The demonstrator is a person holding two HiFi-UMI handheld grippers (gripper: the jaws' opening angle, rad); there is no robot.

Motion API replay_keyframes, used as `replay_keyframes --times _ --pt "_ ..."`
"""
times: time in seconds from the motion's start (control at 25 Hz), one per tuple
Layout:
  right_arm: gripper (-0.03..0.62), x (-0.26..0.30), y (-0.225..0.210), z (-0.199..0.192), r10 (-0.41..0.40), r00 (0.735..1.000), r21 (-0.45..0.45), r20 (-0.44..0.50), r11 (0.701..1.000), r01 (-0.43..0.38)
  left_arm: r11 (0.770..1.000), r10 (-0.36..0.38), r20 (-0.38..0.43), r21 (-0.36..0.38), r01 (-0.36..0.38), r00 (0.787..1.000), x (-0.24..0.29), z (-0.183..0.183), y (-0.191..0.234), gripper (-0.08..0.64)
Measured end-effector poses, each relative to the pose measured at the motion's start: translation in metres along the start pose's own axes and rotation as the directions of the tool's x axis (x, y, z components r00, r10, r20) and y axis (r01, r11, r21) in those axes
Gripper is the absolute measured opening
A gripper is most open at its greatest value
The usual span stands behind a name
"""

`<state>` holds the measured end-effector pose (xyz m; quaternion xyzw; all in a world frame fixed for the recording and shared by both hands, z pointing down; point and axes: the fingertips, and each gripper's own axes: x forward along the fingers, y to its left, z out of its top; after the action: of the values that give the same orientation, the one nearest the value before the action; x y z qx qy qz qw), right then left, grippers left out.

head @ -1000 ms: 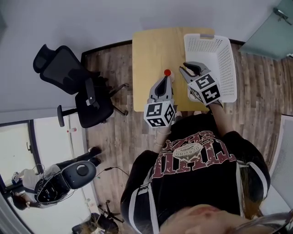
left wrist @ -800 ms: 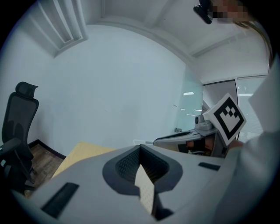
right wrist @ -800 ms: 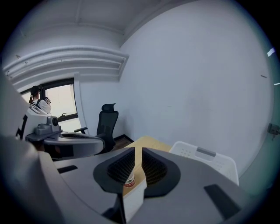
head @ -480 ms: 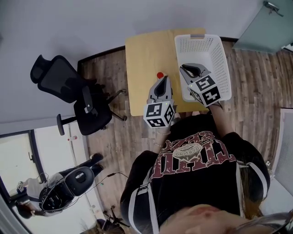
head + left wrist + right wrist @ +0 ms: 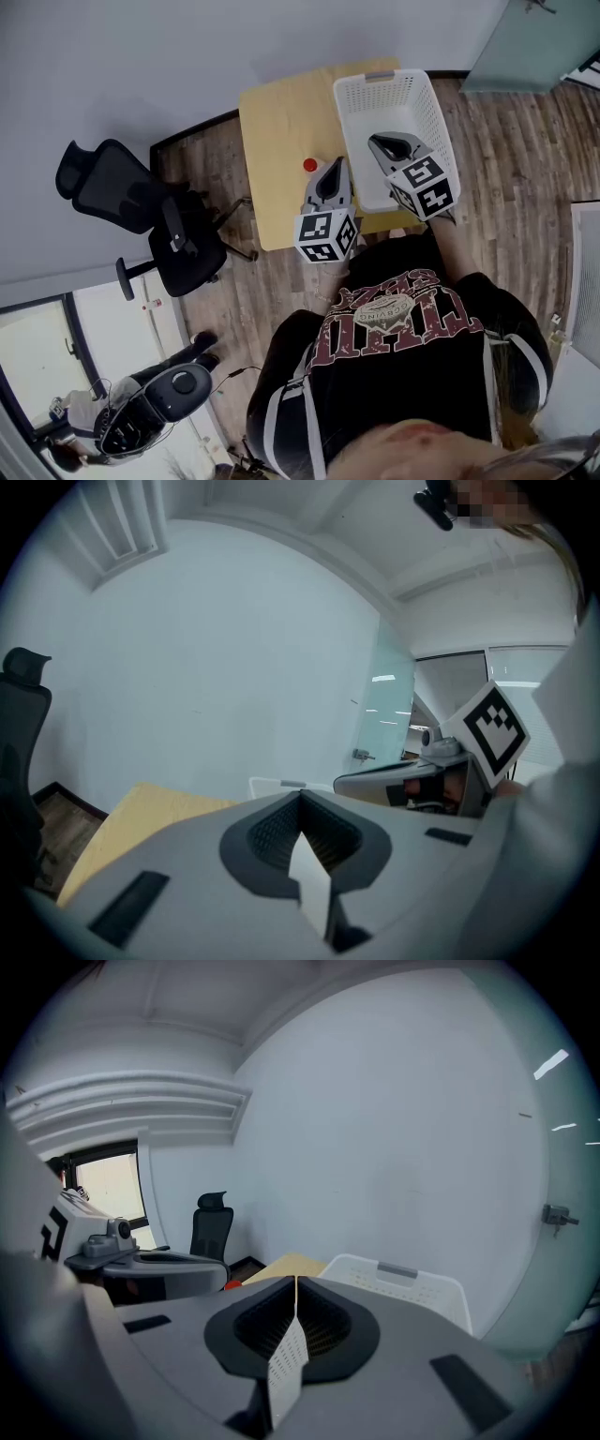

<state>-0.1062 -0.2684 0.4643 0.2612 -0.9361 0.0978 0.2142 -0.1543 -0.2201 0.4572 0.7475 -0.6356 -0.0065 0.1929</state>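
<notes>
My left tool (image 5: 336, 165) and right tool (image 5: 375, 143) are both closed, empty. Red-capped bottle (image 5: 310, 166) mid-tabletop (image 5: 277, 131) looks light, tippy; I'd grip its body.

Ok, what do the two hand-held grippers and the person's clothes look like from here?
The left hand-held gripper and the right hand-held gripper are light grey shells that taper to a point, with black ribbed pads inside. Each carries a white cube with black square markers. The person wears a black shirt with dark red and white lettering, and white stripes run down the sleeves.
</notes>
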Motion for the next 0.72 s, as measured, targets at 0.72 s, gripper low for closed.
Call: replay_keyframes --times 0.72 --pt "0.018 -0.023 -0.03 -0.015 -0.048 0.999 0.044 -0.002 0.998 0.048 0.996 -0.083 -0.03 0.013 0.083 0.996 0.026 -0.004 -0.035 0.048"
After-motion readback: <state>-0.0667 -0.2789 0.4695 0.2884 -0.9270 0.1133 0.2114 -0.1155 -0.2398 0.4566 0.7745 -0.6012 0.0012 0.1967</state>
